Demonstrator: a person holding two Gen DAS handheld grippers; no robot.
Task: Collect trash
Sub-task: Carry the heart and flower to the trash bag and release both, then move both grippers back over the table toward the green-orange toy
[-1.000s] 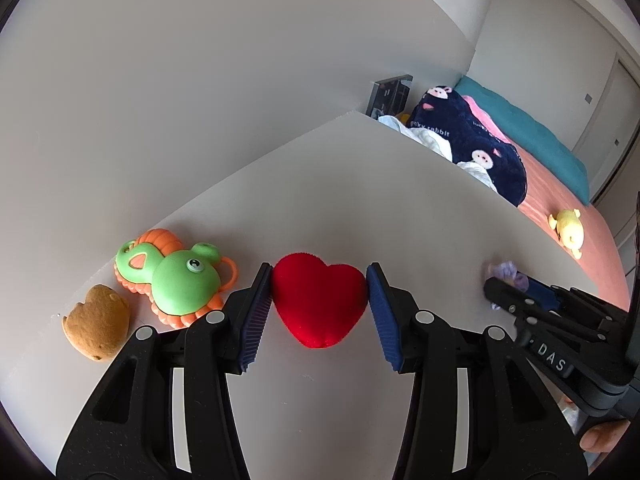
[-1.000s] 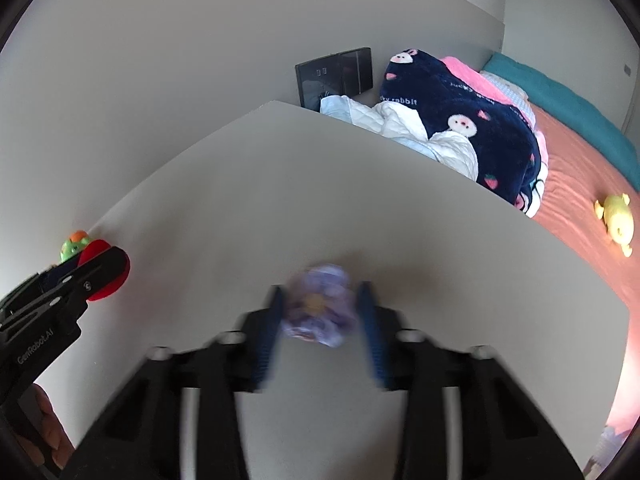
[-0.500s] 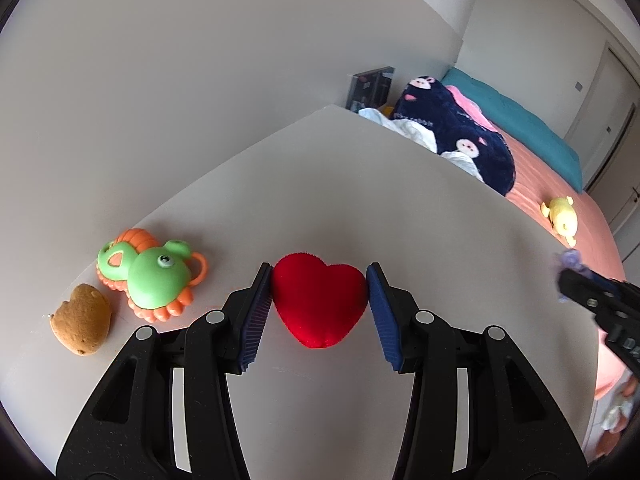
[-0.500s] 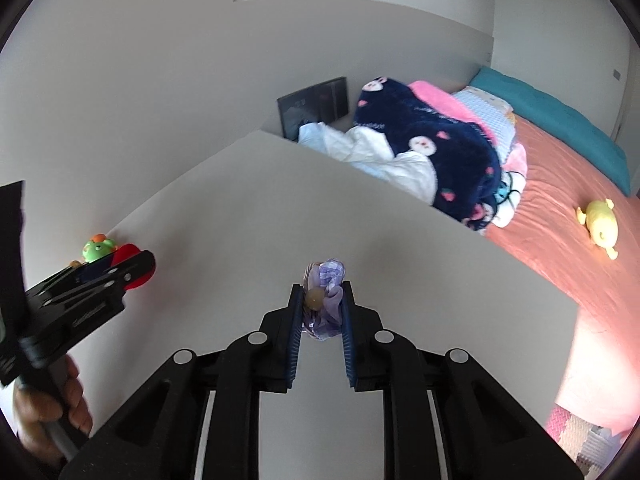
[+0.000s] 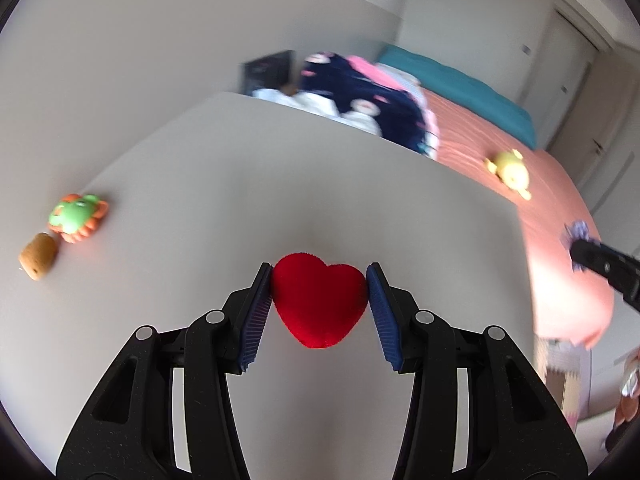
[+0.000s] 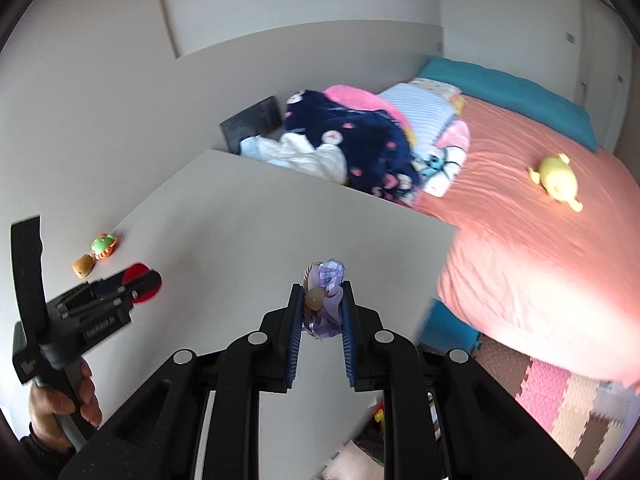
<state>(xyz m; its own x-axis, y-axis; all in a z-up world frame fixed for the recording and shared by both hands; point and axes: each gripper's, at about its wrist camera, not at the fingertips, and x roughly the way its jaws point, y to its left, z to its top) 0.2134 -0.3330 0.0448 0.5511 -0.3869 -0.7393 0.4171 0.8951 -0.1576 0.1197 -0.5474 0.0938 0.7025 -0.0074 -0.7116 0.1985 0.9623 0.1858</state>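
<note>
Left wrist view: the left gripper (image 5: 319,300) pinches a red plush heart (image 5: 320,303) by its two lobes, both blue pads pressed against it, above the pale surface (image 5: 280,184). A green and orange toy (image 5: 76,218) and a tan heart-shaped piece (image 5: 38,255) lie just beside each other near the surface's far left edge. At the right border the right gripper (image 5: 576,246) shows only as a dark jaw tip with a scrap of purple at its end. A bed (image 5: 560,264) with a yellow plush toy (image 5: 510,174) lies beyond the surface. No bin or bag appears here, and the background is blurred.

Right wrist view: the right gripper (image 6: 320,304) is pressed nearly together on a crumpled purple wrapper (image 6: 326,300) with a small tan ball (image 6: 314,299) against it; its jaws have just been closing, with the wrapper between them. The left gripper (image 6: 140,282) appears at left, held by a hand (image 6: 60,408), with the red heart partly hidden behind its jaws.

Step in hand, as a judgement: carry both items to a trash container. Keep both grips firm, since the wrapper is light and may slip. Hold each gripper clear of the other and above the surface edge. The container's location cannot be determined from either view. Whether the tan ball belongs to the wrapper cannot be told.
</note>
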